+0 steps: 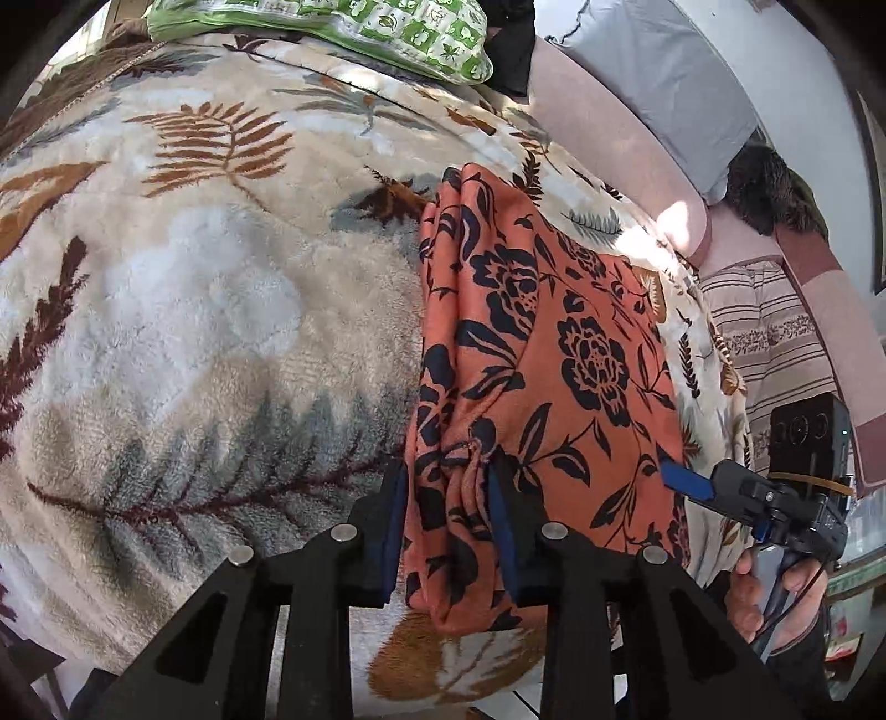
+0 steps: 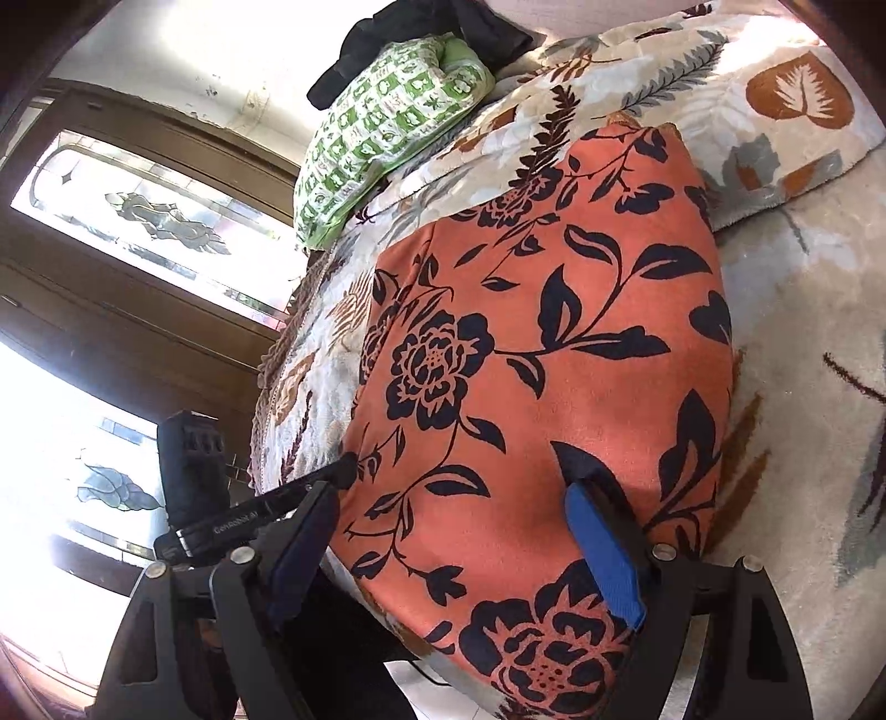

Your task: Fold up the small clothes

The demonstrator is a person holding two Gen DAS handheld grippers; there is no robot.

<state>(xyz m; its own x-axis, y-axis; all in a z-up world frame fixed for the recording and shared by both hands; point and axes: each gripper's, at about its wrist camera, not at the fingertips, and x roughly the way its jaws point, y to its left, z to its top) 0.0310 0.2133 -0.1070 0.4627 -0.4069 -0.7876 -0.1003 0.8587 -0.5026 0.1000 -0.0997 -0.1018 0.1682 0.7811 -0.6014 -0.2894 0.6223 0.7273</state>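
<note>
Your left gripper [image 1: 446,531] has its jaws closed on the bunched near-left edge of the orange cloth printed with dark navy flowers [image 1: 554,354], the gathered folds pinched between the blue pads. Your right gripper [image 2: 459,545] stands with its jaws wide apart over the cloth's near end, one pad off the left edge and the blue one resting on the fabric, gripping nothing.

The cloth lies flat on the plush cream blanket patterned with brown and grey leaves [image 1: 210,310] that covers the bed, its long axis running from you toward the far side. In the left wrist view it stretches away and to the right from the jaws; the left hand is the one already on it, so any fold across would seem to start from that pinched edge.

Farther off sit a green-and-white checked pillow [image 2: 382,133] with dark clothing [image 2: 443,33] behind it, a grey cushion [image 1: 659,83], and a wooden door with etched glass panels [image 2: 149,216].
</note>
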